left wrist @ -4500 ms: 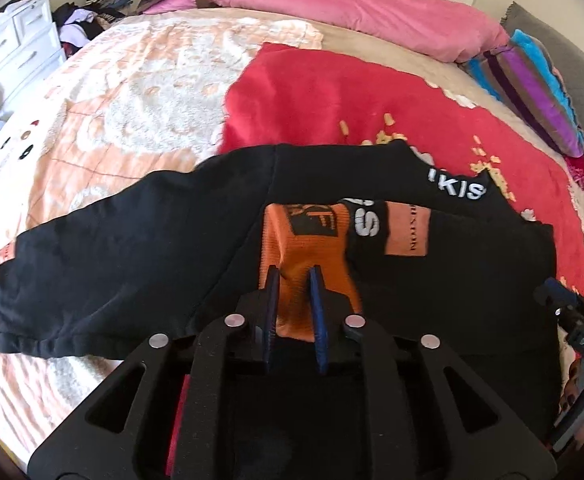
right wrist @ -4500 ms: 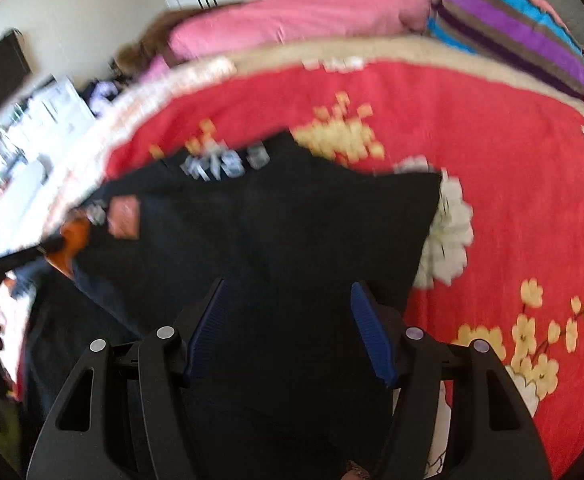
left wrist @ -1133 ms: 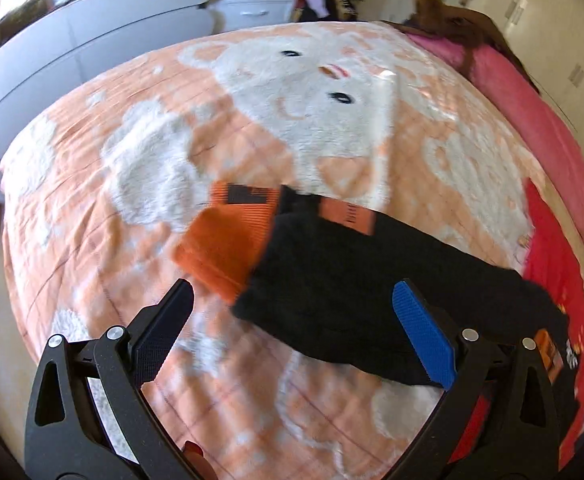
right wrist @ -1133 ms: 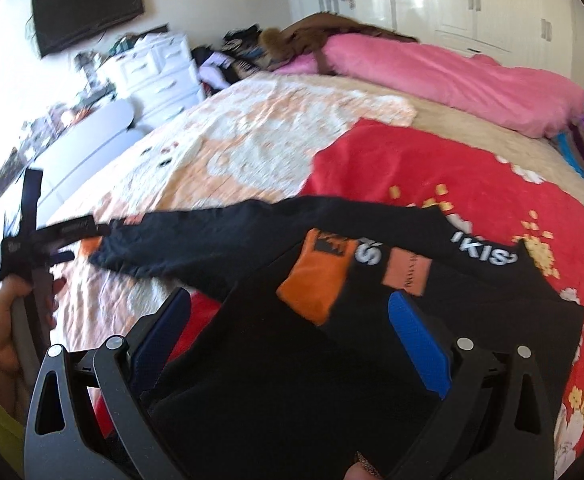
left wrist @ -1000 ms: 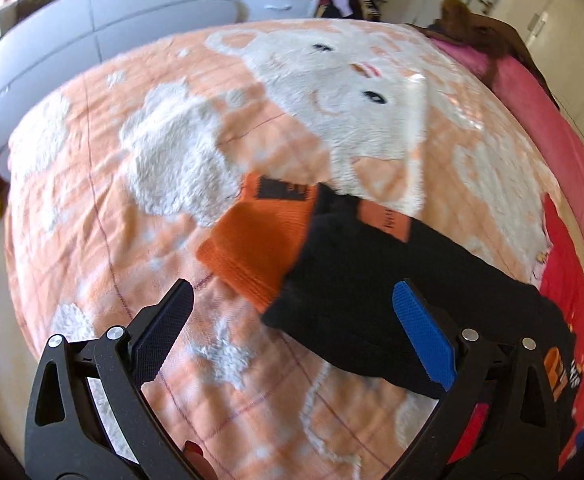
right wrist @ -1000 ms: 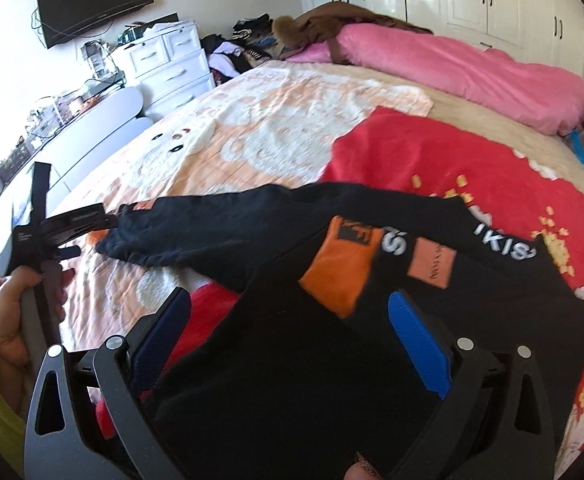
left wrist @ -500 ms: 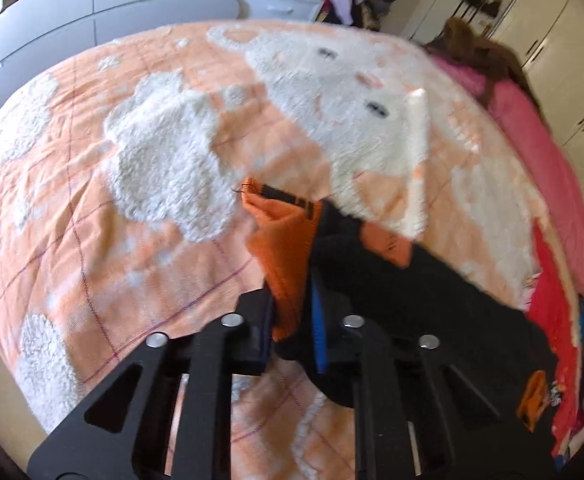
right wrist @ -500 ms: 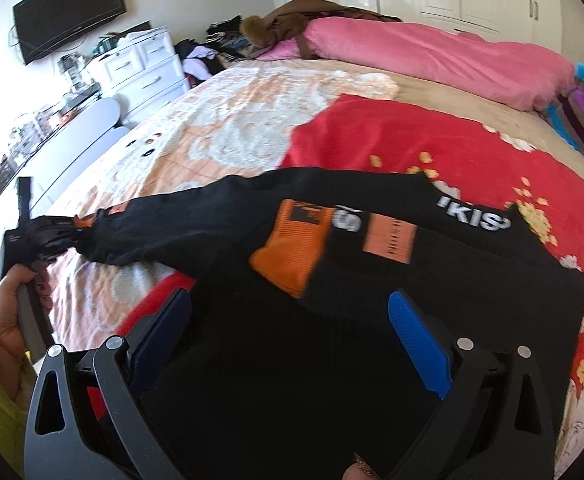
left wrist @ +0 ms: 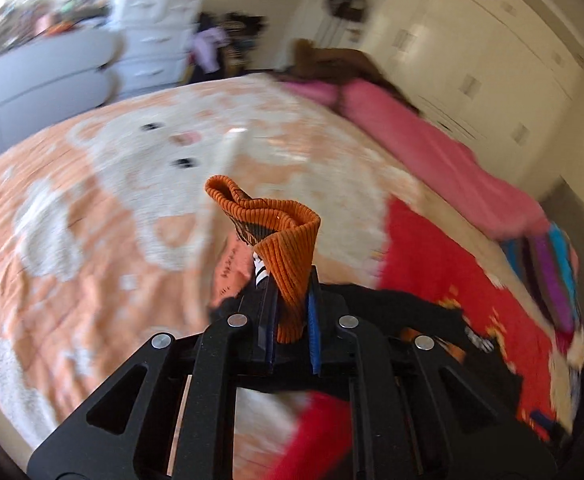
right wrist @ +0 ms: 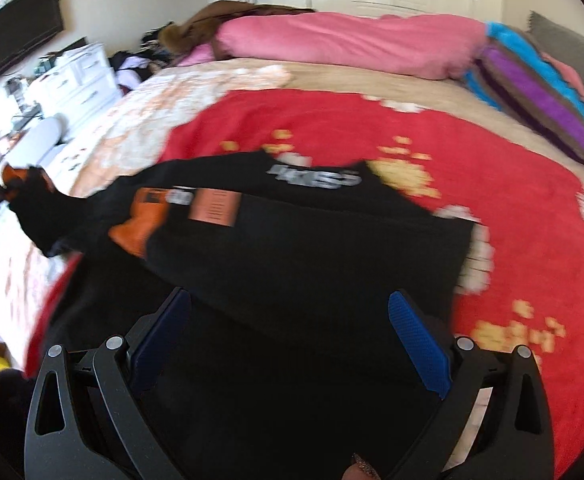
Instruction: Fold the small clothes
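- The black sweater (right wrist: 300, 248) lies on the red flowered blanket (right wrist: 432, 136), which serves here as the landmark; the body of the garment sits on the near part of that blanket, its white-lettered neckline (right wrist: 314, 176) facing the pink pillow (right wrist: 344, 46) beyond the blanket's far edge.
- The sweater's long axis runs across the blanket, from the edge beside the white flower print out over the blanket's left border onto the orange bear blanket (left wrist: 92, 208).
- One sleeve is already folded over the chest; its orange cuff (right wrist: 142, 222) lies on the body and points toward the blanket's left border.
- The other sleeve (right wrist: 52, 216) stretches out past the red blanket's left border, lifted off the bedding at its end.
- The left gripper (left wrist: 291, 316) is clamped on that sleeve's ribbed orange cuff (left wrist: 288, 248), which stands up out of the closed blue pads, its open mouth uppermost.
- The right gripper (right wrist: 292, 344) hangs over the sweater's near part above the red blanket, its jaws wide apart and nothing between them.
- A striped cushion (right wrist: 540, 92) rests at the red blanket's far right corner.
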A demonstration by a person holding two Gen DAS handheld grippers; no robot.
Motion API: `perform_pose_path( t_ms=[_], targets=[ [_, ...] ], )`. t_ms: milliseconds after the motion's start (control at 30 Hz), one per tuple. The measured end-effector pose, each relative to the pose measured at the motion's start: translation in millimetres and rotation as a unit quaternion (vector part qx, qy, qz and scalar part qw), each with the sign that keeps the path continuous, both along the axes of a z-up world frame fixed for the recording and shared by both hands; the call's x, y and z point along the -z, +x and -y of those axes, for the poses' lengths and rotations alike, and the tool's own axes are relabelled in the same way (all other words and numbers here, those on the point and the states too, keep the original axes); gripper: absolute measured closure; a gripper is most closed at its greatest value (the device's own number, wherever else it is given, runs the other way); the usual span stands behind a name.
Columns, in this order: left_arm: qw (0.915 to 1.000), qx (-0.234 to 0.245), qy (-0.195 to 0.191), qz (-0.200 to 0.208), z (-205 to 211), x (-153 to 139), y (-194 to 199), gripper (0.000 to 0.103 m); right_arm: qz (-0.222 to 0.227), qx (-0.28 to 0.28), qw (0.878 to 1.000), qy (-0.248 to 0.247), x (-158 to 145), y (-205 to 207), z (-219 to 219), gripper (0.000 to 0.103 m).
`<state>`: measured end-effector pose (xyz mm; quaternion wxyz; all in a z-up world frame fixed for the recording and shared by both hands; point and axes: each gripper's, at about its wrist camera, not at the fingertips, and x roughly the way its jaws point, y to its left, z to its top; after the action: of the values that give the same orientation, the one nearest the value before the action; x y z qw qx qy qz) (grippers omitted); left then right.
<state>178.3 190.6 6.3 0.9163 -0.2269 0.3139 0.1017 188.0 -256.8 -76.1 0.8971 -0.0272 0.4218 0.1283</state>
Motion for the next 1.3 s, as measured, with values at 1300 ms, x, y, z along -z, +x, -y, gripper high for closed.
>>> perform_pose_path(
  t_ms=[1300],
  targets=[
    [0.9174,0.391,0.008,-0.071,265,77,46,0.064,-0.008,0.134,0.982,0.132,23,23,122,0.004]
  ],
)
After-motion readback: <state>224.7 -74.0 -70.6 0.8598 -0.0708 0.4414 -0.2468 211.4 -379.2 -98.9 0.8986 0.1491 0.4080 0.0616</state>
